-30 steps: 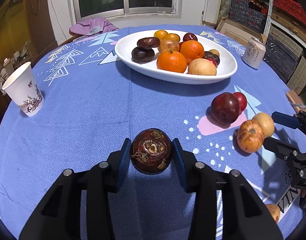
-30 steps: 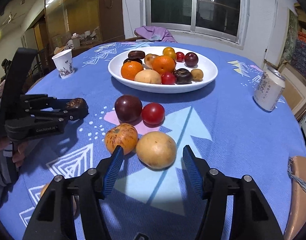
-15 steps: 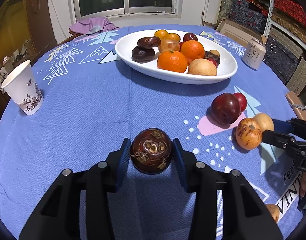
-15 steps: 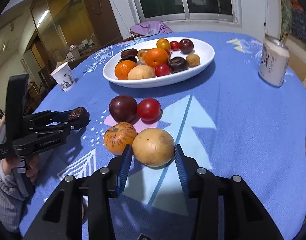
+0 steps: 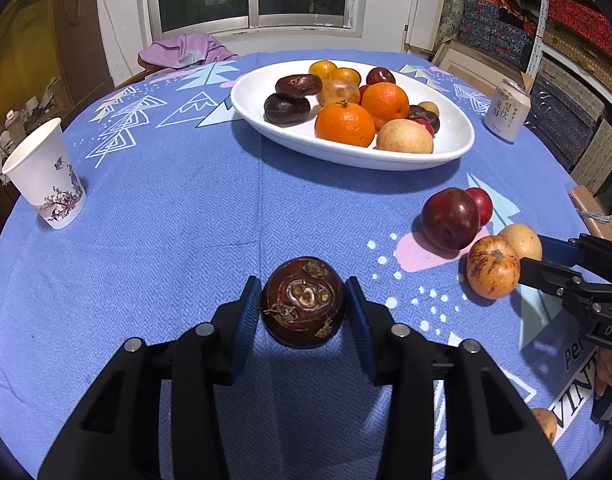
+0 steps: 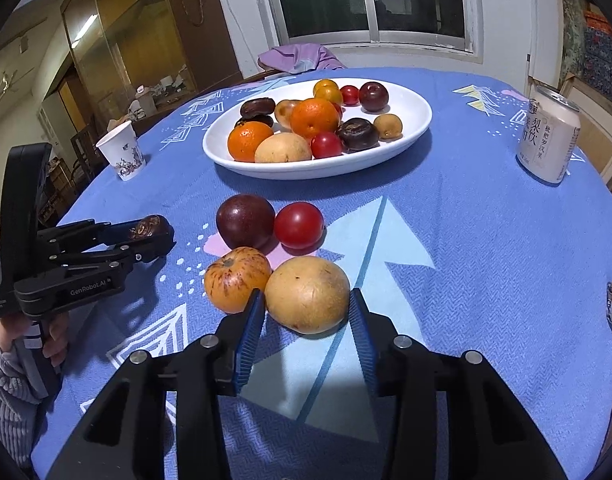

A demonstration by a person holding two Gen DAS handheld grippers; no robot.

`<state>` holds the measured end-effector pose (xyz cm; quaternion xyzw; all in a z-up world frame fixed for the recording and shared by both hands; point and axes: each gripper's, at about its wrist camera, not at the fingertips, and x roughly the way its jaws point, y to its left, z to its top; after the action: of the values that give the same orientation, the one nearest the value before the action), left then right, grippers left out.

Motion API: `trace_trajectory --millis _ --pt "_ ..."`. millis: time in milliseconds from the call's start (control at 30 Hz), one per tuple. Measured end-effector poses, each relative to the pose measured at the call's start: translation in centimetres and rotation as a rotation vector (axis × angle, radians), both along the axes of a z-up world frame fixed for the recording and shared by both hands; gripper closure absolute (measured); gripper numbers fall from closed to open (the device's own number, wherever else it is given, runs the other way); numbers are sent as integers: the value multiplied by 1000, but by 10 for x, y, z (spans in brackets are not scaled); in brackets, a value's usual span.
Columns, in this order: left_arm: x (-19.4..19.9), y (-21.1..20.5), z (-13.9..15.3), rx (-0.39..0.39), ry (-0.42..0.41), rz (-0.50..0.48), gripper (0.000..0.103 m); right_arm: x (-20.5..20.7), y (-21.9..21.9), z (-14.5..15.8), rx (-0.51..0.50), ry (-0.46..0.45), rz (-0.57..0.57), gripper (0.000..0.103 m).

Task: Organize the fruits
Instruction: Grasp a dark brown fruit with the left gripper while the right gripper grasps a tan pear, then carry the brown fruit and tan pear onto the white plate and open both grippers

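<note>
My left gripper (image 5: 302, 304) is shut on a dark brown round fruit (image 5: 302, 300), held just above the blue tablecloth. My right gripper (image 6: 304, 308) is shut on a tan round fruit (image 6: 307, 294) that rests on the cloth, both pads against its sides. An orange speckled fruit (image 6: 236, 280) touches the tan one on the left. A dark plum (image 6: 245, 220) and a small red fruit (image 6: 298, 220) lie just beyond. The white oval plate (image 6: 413, 120) further back holds several oranges, plums and other fruits.
A paper cup (image 5: 46, 176) stands near the left edge of the table. A drink can (image 6: 547, 140) stands at the right. A small tan fruit (image 5: 543, 424) lies near the front edge. A purple cloth (image 5: 186, 50) is draped at the far side.
The right gripper's jaws have closed from wide apart onto the tan fruit and rolled a little. The left gripper and its dark fruit have stayed put.
</note>
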<state>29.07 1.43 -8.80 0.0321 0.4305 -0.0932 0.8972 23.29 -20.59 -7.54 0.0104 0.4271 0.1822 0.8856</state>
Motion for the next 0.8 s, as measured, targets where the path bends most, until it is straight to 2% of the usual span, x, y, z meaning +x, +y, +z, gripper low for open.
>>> trace_trajectory --millis 167,433,633,700,800 --pt "-4 7 5 -28 -29 25 62 -6 -11 11 18 -52 -33 59" --pt "-16 10 20 -43 -100 36 62 -9 -29 20 72 -71 -76 59" --pt "-19 9 56 -95 -160 23 62 -13 -47 39 146 -123 -118 59" --pt "-11 7 69 -88 -171 20 62 -6 -50 49 182 -123 -110 59" --pt "12 3 86 -84 -185 33 62 10 -47 67 178 -144 -105 60"
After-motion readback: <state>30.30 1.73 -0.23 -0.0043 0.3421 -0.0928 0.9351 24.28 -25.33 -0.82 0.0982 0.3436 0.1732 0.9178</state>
